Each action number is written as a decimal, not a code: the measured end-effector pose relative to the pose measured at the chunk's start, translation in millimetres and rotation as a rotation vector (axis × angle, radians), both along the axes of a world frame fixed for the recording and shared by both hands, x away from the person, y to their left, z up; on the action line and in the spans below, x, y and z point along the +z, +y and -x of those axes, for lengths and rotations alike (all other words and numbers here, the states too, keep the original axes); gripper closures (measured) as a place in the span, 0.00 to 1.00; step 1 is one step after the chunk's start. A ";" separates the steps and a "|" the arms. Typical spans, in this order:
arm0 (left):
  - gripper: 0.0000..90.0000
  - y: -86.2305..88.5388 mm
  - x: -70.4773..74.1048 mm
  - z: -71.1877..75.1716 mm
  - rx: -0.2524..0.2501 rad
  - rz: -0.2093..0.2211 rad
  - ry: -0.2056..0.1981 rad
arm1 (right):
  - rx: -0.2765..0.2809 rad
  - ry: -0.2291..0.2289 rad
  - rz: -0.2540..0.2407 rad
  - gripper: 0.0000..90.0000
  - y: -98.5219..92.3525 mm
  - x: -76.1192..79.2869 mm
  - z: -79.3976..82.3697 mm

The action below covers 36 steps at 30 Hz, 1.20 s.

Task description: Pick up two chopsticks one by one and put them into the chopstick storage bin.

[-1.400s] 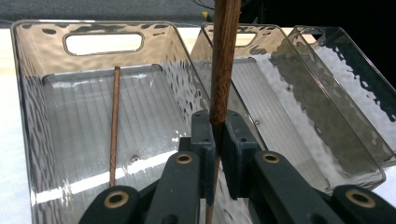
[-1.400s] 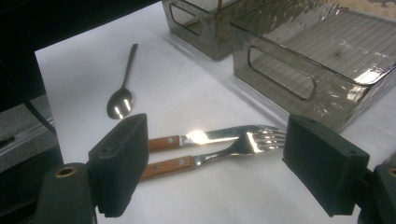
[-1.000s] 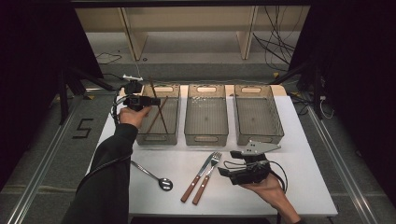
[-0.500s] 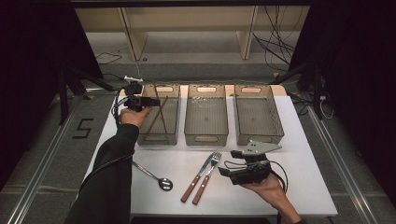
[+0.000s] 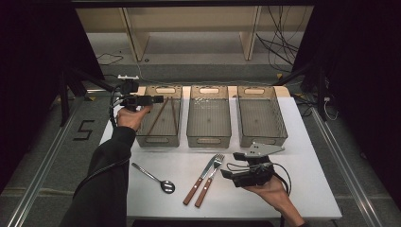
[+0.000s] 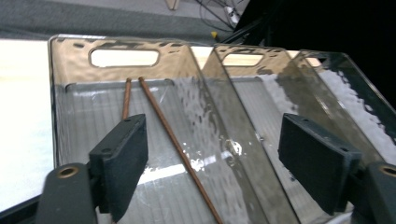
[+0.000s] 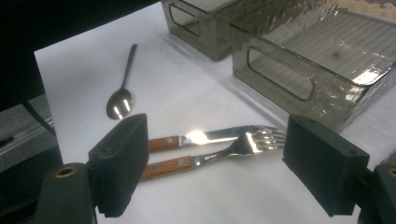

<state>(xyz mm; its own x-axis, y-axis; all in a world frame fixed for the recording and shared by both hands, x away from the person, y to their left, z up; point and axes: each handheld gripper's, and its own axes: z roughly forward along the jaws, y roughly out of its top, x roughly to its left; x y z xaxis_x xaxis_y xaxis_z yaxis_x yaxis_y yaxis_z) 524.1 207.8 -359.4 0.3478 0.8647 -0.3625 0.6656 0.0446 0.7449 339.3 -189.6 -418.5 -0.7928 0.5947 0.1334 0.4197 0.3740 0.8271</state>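
Observation:
Two brown chopsticks [image 5: 163, 116] lie in the left clear bin [image 5: 158, 140], one slanted across its floor. My left gripper [image 5: 160, 99] hovers at that bin's far left corner. Its jaws have just been opening and now stand wide with nothing between them. In the left gripper view the chopsticks [image 6: 177, 149] rest on the bin floor [image 6: 70, 121] below my left gripper [image 6: 212, 163]. My right gripper [image 5: 227, 174] rests low over the table, open and empty, pointing at a wood-handled fork [image 5: 210, 177] and knife [image 5: 201, 179]. The right gripper view shows my right gripper [image 7: 215, 163] facing the fork [image 7: 219, 151] and knife [image 7: 205, 136].
A metal spoon [image 5: 156, 177] lies on the white table [image 5: 312, 189] at the front left, also in the right gripper view as the spoon [image 7: 122, 93]. The middle bin [image 5: 209, 140] and right bin [image 5: 263, 140] hold nothing. Shelving legs and cables stand beyond the table.
The left gripper's jaws have opened over the left bin, and a chopstick it carried now lies in the bin. The right gripper has not moved.

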 end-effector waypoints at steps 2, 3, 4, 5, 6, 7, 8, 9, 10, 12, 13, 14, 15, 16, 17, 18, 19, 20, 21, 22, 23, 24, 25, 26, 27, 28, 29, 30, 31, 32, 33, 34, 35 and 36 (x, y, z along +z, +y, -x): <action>0.22 1.0 5.7 8.2 -0.017 0.015 -0.021 | -0.002 0.002 0.002 0.26 -0.2 0.4 0.2; 0.22 1.1 7.4 11.8 -0.023 0.021 -0.030 | -0.004 0.001 0.003 0.26 -0.2 0.5 0.3; 0.21 1.3 9.3 16.7 -0.034 0.018 -0.042 | -0.007 0.000 0.001 0.26 -0.2 0.5 0.2; 0.21 1.1 10.5 19.6 -0.040 0.018 -0.047 | -0.007 -0.001 -0.001 0.26 -0.5 0.7 0.2; 0.20 1.3 12.1 24.1 -0.053 0.021 -0.058 | -0.007 -0.001 0.000 0.26 -0.7 0.9 0.2; 0.20 1.5 13.5 28.9 -0.065 0.018 -0.068 | -0.007 -0.002 0.001 0.26 -0.7 1.1 0.2; 0.20 1.9 15.0 33.8 -0.078 0.016 -0.077 | -0.008 -0.002 0.001 0.26 -0.8 1.2 0.2; 0.20 2.1 15.9 39.1 -0.083 0.021 -0.089 | -0.008 -0.001 0.001 0.26 -0.8 1.3 0.1; 0.20 2.6 16.6 44.2 -0.095 0.019 -0.096 | -0.010 -0.001 0.003 0.26 -0.7 1.3 0.0; 0.20 4.3 17.2 56.0 -0.113 0.021 -0.116 | -0.011 0.001 0.005 0.26 -0.1 1.2 0.1; 0.19 5.0 16.9 61.3 -0.123 0.026 -0.120 | -0.010 0.000 0.008 0.26 0.3 1.4 0.1; 0.18 5.5 16.5 65.6 -0.126 0.033 -0.127 | -0.011 -0.002 0.010 0.26 0.9 1.6 0.4; 0.18 6.8 15.5 72.5 -0.137 0.038 -0.141 | -0.010 -0.001 0.010 0.26 1.5 1.9 0.7; 0.18 7.5 14.9 76.6 -0.142 0.037 -0.144 | -0.008 -0.003 0.010 0.26 2.3 2.3 0.9; 0.18 8.8 14.0 82.0 -0.151 0.038 -0.153 | -0.008 -0.002 0.010 0.26 3.1 2.8 1.1; 0.18 10.7 12.8 88.3 -0.156 0.040 -0.162 | -0.006 -0.003 0.010 0.26 4.5 3.2 1.3; 0.18 12.1 12.1 92.0 -0.156 0.044 -0.168 | -0.004 -0.002 0.010 0.26 6.3 3.7 1.8; 0.18 14.1 11.1 96.7 -0.160 0.050 -0.178 | -0.003 -0.002 0.011 0.26 7.7 3.7 1.9; 0.18 15.7 10.3 100.9 -0.164 0.052 -0.185 | 0.001 -0.001 0.013 0.26 9.4 3.7 1.8; 0.18 17.3 9.4 105.0 -0.166 0.050 -0.194 | 0.004 0.003 0.016 0.26 11.4 3.6 1.8; 0.18 18.7 8.7 109.0 -0.167 0.049 -0.203 | 0.006 0.005 0.018 0.26 13.4 3.4 1.7; 0.18 20.4 7.9 112.4 -0.169 0.043 -0.207 | 0.010 0.004 0.017 0.26 15.4 3.0 1.6; 0.18 21.8 7.1 115.9 -0.169 0.043 -0.213 | 0.013 0.009 0.017 0.26 17.3 2.7 1.7; 0.18 23.1 6.2 119.0 -0.168 0.043 -0.217 | 0.016 0.010 0.020 0.26 19.2 2.5 1.6; 0.18 24.4 5.5 121.7 -0.166 0.042 -0.221 | 0.018 0.011 0.018 0.26 21.4 2.0 1.5; 0.18 26.0 4.4 124.9 -0.166 0.037 -0.231 | 0.021 0.012 0.017 0.26 23.7 1.8 1.5; 0.18 26.0 4.4 124.9 -0.166 0.037 -0.231 | 0.026 0.014 0.018 0.26 26.4 1.6 1.5; 0.18 27.6 2.9 129.5 -0.173 0.034 -0.235 | 0.029 0.014 0.019 0.26 28.3 1.6 1.6; 0.18 27.8 2.8 130.5 -0.178 0.024 -0.233 | 0.033 0.015 0.018 0.26 29.9 1.6 2.0; 0.18 27.8 2.8 132.1 -0.182 0.014 -0.229 | 0.037 0.014 0.019 0.26 30.7 1.6 2.2; 0.17 28.2 2.9 133.7 -0.187 0.004 -0.230 | 0.038 0.013 0.020 0.26 31.4 1.7 2.7; 0.17 28.3 3.0 135.3 -0.193 0.001 -0.227 | 0.041 0.013 0.020 0.26 31.4 1.7 2.9; 0.17 28.3 2.8 136.6 -0.204 -0.009 -0.223 | 0.041 0.014 0.017 0.26 31.0 1.7 3.0; 0.17 28.2 2.5 137.8 -0.218 -0.021 -0.215 | 0.040 0.015 0.014 0.26 30.2 1.9 3.1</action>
